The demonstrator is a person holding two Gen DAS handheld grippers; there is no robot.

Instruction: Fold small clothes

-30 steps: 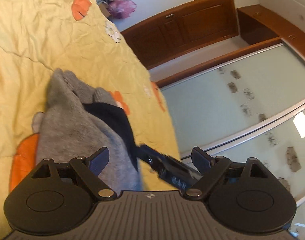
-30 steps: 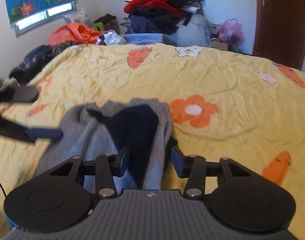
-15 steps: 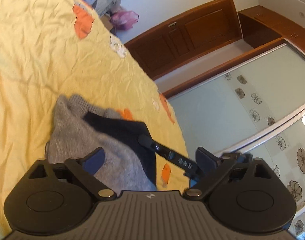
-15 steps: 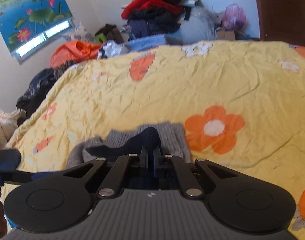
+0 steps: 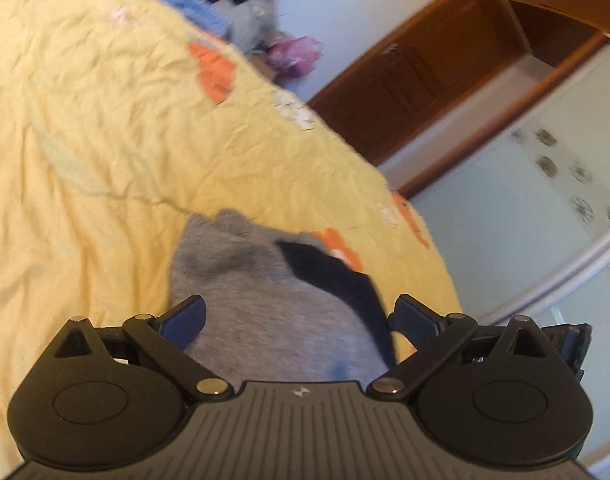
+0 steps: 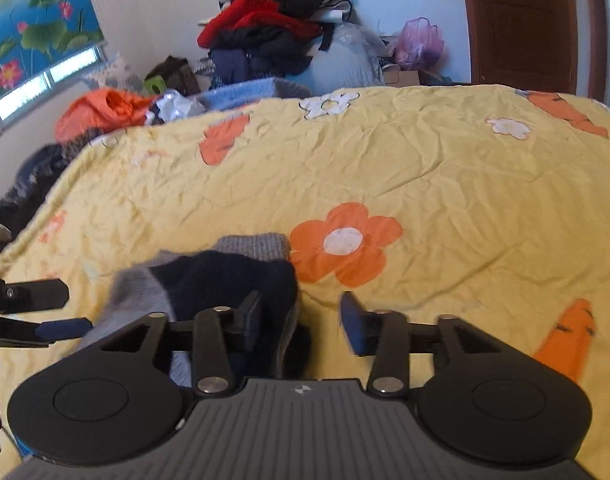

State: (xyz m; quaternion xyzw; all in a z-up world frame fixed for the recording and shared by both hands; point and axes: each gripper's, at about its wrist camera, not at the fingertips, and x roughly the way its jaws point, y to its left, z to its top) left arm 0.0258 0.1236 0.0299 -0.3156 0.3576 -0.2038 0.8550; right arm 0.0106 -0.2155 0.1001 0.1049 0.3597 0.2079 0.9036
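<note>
A small grey and navy knitted garment [image 5: 265, 312] lies bunched on the near part of a yellow bedspread [image 5: 105, 120] printed with orange flowers and carrots. My left gripper [image 5: 301, 316] is spread wide above it, and the grey cloth shows in the gap between the two fingers, neither pad pressing on it. My right gripper [image 6: 301, 318] has its jaws opening; its left finger [image 6: 251, 320] sits over the navy fold, its right finger over bare bedspread, and the cloth seems free of both pads, though blur makes the edge hard to read. The right wrist view shows the navy part [image 6: 225, 280] on top and my left gripper's fingers [image 6: 45, 312] reaching in from the left. It alone shows a heap of clothes [image 6: 273, 28] beyond the far edge of the bed, a pink plastic bag [image 6: 421, 40] with contents I cannot make out, and a lotus picture [image 6: 29, 28]. The left wrist view alone shows frosted sliding wardrobe doors [image 5: 525, 208] on the right.
</note>
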